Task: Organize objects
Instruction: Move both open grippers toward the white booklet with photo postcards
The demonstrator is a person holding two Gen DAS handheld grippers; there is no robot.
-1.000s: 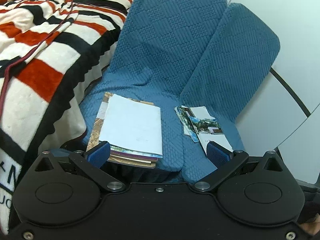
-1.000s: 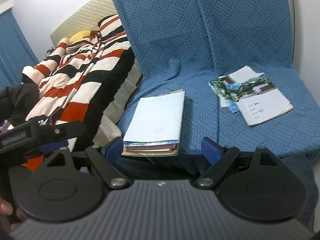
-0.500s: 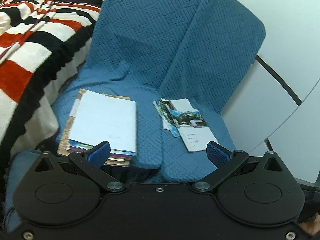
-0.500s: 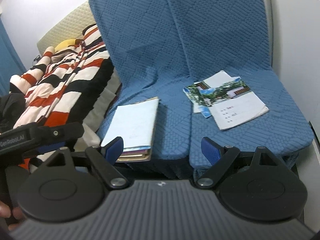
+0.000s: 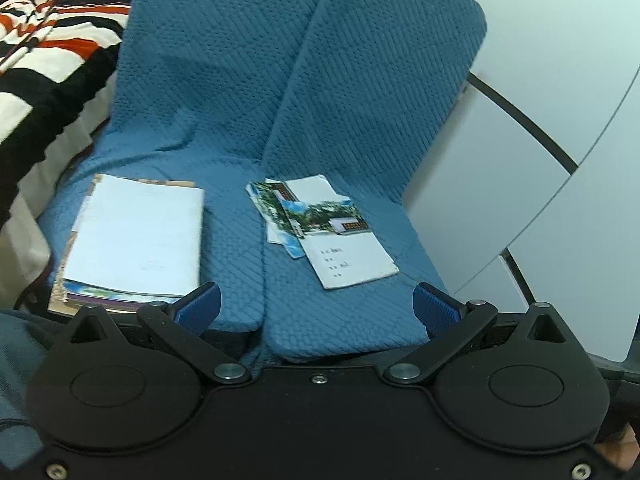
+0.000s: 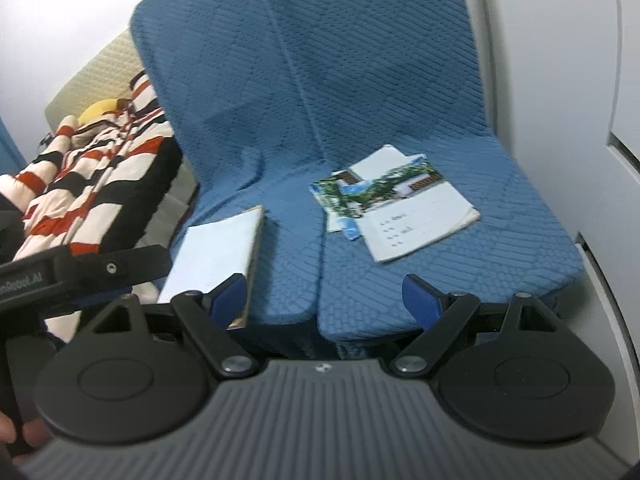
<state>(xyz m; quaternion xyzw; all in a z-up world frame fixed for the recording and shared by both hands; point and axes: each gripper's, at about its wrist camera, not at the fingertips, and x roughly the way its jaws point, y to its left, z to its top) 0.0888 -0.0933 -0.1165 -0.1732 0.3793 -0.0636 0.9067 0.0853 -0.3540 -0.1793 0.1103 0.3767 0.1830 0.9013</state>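
Left wrist view. At the upper left edge lies a striped blanket in red, black and cream (image 5: 44,52), its dark border meeting the blue quilted cover (image 5: 248,92) draped over the seat. On the left half of the seat rests a squared stack of booklets topped by a plain white sheet (image 5: 138,236); its near edge reaches the seat's front rim, just beside the left blue pad. A bare strip of quilted cloth and the seam between the two cushions separate it from the loose pile of photo-covered leaflets (image 5: 320,228), which lies fanned and askew at centre right, clear of the front rim. Bare cover surrounds this pile on all sides. Pale wall panels (image 5: 540,80) fill the right.

The left gripper (image 5: 316,308) hovers before the seat edge, fingers spread wide, grasping nothing.

Right wrist view. The blanket occupies the left, the stack (image 6: 216,252) sits lower left, the leaflets (image 6: 396,204) right of centre. The right gripper (image 6: 324,300) likewise stands released and empty.
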